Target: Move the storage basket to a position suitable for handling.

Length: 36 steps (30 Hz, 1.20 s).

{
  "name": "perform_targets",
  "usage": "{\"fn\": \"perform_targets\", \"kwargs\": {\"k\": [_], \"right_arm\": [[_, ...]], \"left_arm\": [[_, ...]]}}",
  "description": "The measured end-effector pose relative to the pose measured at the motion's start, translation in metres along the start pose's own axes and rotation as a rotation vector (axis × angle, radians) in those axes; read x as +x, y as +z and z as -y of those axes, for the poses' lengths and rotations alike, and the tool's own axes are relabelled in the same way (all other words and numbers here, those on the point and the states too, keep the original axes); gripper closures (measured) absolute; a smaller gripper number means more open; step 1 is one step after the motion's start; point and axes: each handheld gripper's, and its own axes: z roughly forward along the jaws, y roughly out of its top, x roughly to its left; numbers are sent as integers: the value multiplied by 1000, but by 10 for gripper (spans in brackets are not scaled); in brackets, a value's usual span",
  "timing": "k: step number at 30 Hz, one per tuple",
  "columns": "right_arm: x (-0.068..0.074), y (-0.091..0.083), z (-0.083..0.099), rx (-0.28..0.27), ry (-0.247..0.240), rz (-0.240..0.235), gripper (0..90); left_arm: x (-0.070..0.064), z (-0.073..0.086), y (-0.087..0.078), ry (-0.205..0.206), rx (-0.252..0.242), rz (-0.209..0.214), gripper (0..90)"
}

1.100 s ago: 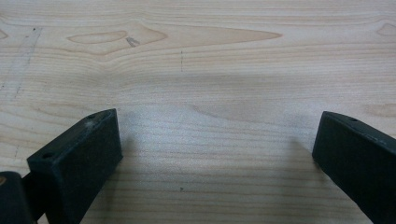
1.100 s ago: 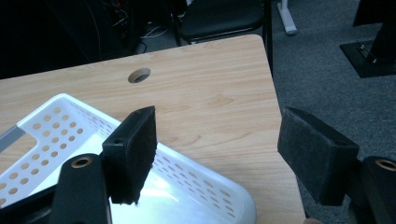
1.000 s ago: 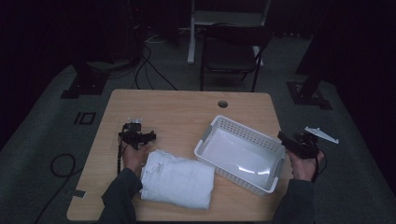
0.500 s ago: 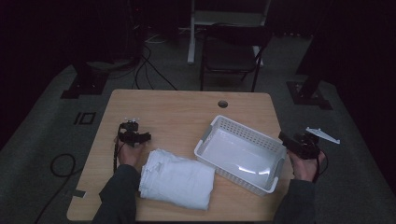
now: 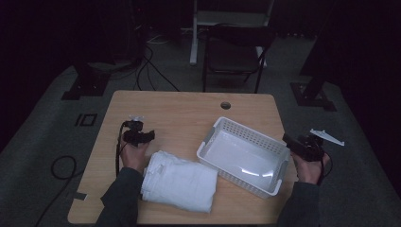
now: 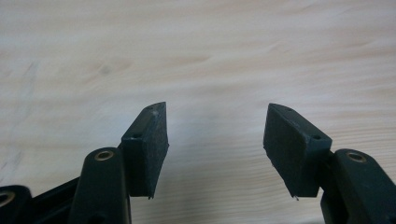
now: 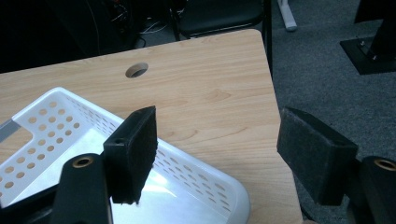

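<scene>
Currently I'm seeing the white perforated basket (image 5: 246,158) sitting angled on the right half of the wooden table (image 5: 179,109), with the folded white towel (image 5: 177,182) lying just beside its left corner, near the front edge. Left gripper (image 5: 137,137) is hovering over bare wood just behind the towel, jaws standing wide apart and gripping nothing. Right gripper (image 5: 302,145) is hanging past the table's right edge, just beside the basket's right wall, jaws likewise spread wide and empty. Basket is blocking the right side; I'm reading open tabletop behind both, around the cable hole (image 5: 225,105). Chair (image 5: 234,54) is standing beyond the far edge.
</scene>
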Motion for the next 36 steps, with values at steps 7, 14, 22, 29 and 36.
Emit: {"fn": "perform_targets", "kwargs": {"k": [7, 14, 22, 29, 36], "right_arm": [[2, 0, -1, -3, -8, -9, 291], [3, 1, 0, 1, -6, -12, 295], [2, 0, 0, 3, 0, -37, 321], [7, 1, -1, -1, -25, -69, 355], [5, 0, -1, 0, -26, -72, 369]], "left_arm": [[-29, -15, -16, 54, -57, 122, 381], [-65, -26, -21, 111, -81, 243, 400], [-115, -32, -19, 197, -79, 334, 435], [-156, -23, -3, 273, -32, 379, 431], [-174, -16, 13, 321, 20, 356, 444]]}}
